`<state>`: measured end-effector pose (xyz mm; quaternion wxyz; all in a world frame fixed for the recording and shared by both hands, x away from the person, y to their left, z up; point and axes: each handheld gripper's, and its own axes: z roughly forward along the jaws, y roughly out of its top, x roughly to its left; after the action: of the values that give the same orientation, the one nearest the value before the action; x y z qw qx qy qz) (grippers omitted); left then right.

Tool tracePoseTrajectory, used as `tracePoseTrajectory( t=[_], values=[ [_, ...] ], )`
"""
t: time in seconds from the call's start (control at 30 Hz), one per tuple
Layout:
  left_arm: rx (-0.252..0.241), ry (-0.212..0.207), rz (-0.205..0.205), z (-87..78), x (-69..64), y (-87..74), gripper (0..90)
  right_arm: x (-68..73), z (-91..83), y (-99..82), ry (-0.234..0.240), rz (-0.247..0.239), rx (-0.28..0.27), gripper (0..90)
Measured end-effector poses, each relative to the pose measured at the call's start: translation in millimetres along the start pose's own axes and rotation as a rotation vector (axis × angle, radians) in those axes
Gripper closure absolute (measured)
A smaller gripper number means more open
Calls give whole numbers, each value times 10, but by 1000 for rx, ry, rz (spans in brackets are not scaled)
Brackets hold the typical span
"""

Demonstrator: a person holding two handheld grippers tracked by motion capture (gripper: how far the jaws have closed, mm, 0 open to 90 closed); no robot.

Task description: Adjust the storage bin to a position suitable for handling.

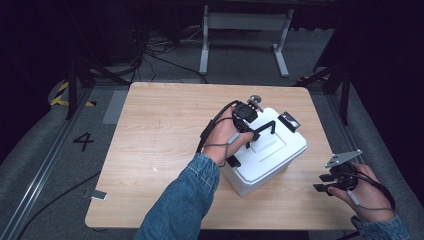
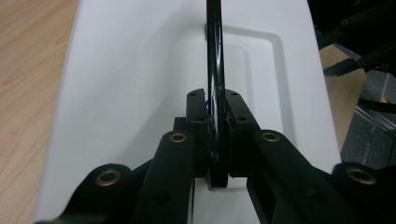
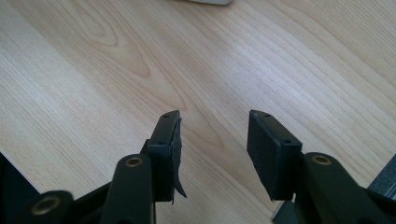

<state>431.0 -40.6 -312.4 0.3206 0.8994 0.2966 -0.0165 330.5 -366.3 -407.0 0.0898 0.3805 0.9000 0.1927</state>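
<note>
A white lidded box (image 1: 272, 162) stands on the right half of the wooden table (image 1: 160, 130). Its black carry handle (image 1: 266, 127) is raised upright over the lid. My left gripper (image 1: 255, 131) is shut on that handle. In the left gripper view the jaws (image 2: 215, 100) pinch the thin black handle (image 2: 215, 46) above the white lid (image 2: 130, 70). My right gripper (image 1: 322, 182) hovers low near the table's front right corner, apart from the box. Its jaws (image 3: 214, 123) stand open over bare wood (image 3: 93, 70), holding nothing.
A black latch (image 1: 289, 121) sits at the box's far right corner. The table's right edge runs close beside my right hand. A white desk frame (image 1: 245, 30) and cables lie on the floor behind. A small grey tag (image 1: 98, 195) sits at the front left edge.
</note>
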Motion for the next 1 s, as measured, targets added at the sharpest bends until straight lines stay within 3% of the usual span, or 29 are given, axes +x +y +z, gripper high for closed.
tracePoseTrajectory(
  t=[0.5,1.0],
  values=[
    [-59,12,35,-146,-71,81,842,-5,7,-7,-4,0,1,554],
    [-137,36,41,-595,-148,105,842,-11,27,-5,-2,0,4,554]
  ],
)
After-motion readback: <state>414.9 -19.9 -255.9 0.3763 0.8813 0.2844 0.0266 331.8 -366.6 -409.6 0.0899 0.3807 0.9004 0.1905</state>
